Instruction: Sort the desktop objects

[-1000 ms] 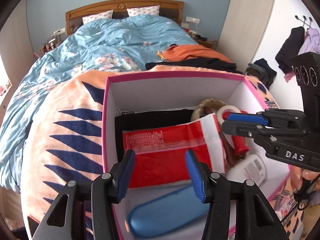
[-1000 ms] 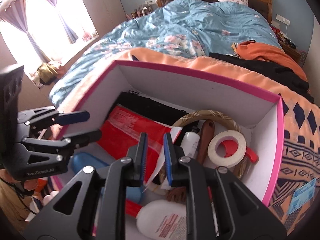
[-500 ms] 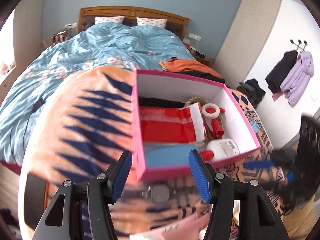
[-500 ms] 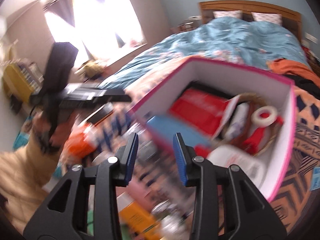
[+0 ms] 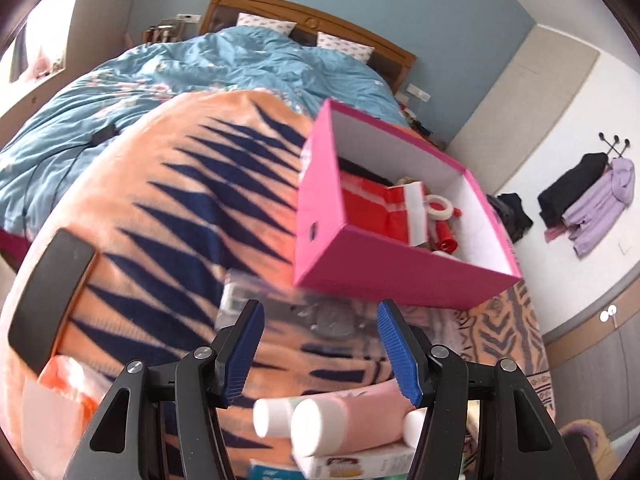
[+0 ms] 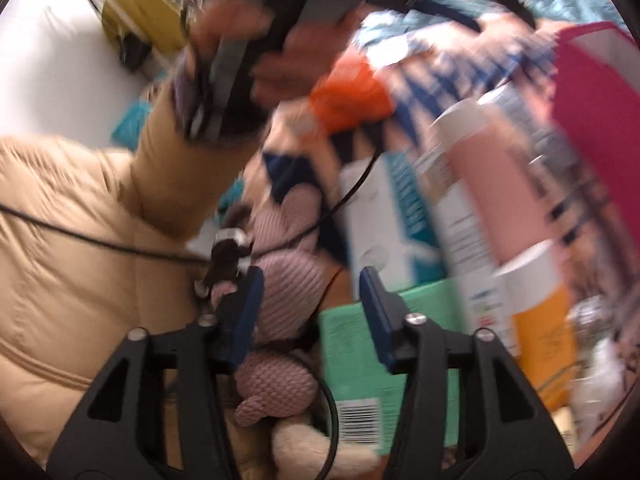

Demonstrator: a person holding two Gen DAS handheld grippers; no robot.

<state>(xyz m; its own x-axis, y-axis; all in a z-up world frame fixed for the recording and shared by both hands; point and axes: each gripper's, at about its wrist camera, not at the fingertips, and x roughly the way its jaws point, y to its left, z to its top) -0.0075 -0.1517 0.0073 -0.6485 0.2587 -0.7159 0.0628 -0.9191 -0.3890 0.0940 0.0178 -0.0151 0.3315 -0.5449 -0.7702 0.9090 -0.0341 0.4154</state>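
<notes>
Left wrist view: black phone (image 5: pixel 50 296) flat at the far left edge of the orange blanket (image 5: pixel 168 200). Left gripper (image 5: pixel 320 354) spread, nothing between the blue pads, hanging over a blurry clear packet (image 5: pixel 280 304). Just below, pink bottle (image 5: pixel 352 420) lying on a small carton (image 5: pixel 360 466). Further right, pink box (image 5: pixel 400 276) holding red bag (image 5: pixel 372 212) and tape roll (image 5: pixel 438 206). Bare blanket left of the box.

Right wrist view, very blurry: tan sleeve (image 6: pixel 80 248) at left. Right gripper (image 6: pixel 308 308) opening, empty, over knitted toy (image 6: pixel 288 280) and green box (image 6: pixel 360 360). Bottles and cartons crowd the right; pink box at the edge.
</notes>
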